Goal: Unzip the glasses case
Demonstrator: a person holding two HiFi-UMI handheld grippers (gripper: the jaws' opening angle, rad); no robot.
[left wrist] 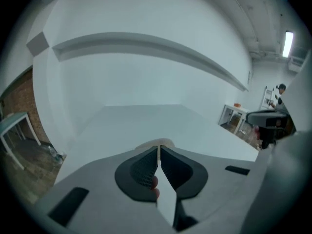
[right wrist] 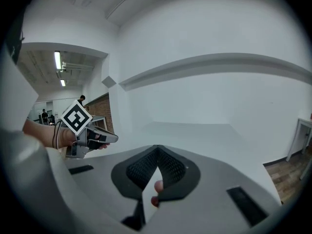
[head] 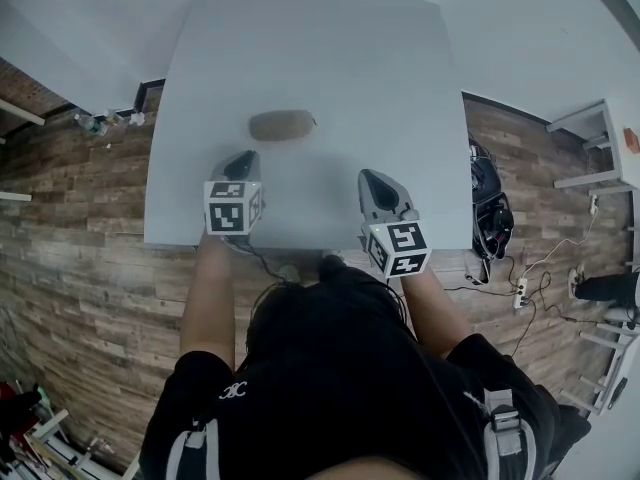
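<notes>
A tan oval glasses case [head: 282, 125] lies flat near the middle of the white table [head: 400, 88], its zip pull at the right end. My left gripper [head: 243, 158] hovers just in front of the case, a little to its left, jaws shut and empty. In the left gripper view the case [left wrist: 155, 143] peeks over the tips of my left gripper [left wrist: 159, 149]. My right gripper [head: 369, 178] is over the table's front right part, apart from the case, shut with nothing in it. In the right gripper view my right gripper [right wrist: 156, 149] shows closed tips, and the left gripper [right wrist: 90, 138] is at the left.
The table's near edge [head: 300, 243] runs just behind both grippers. Wood floor surrounds the table. A black bag and cables [head: 492, 218] lie on the floor to the right, and a white shelf [head: 600, 138] stands at the far right.
</notes>
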